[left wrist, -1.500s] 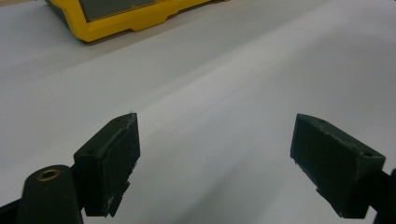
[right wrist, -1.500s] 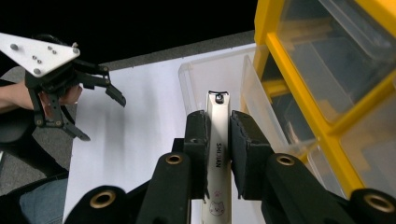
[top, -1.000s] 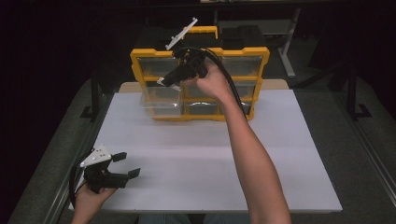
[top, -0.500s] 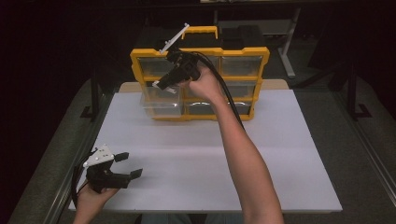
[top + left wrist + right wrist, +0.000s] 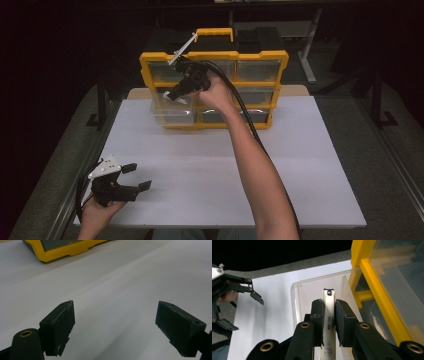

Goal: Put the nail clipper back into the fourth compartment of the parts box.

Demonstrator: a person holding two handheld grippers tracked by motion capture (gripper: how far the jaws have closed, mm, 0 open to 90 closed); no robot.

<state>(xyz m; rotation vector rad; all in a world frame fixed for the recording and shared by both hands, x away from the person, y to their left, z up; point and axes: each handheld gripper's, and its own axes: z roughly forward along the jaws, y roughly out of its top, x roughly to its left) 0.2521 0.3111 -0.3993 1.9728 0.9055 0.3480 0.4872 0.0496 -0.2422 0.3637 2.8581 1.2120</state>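
Dark surroundings frame a white worktop (image 5: 300,165) with a yellow drawer organizer (image 5: 260,60) standing at its far edge. Right claw (image 5: 329,306) pinches a white nail clipper (image 5: 329,315) lengthwise, tip aimed into the clear drawer (image 5: 298,293) pulled out of the organizer's left side. To do this well, I judge the clipper should go down between the drawer walls before the grip loosens. That arm stretches forward across the worktop, wrist bent down. Left claw (image 5: 135,177) rests spread and empty near the near-left corner.
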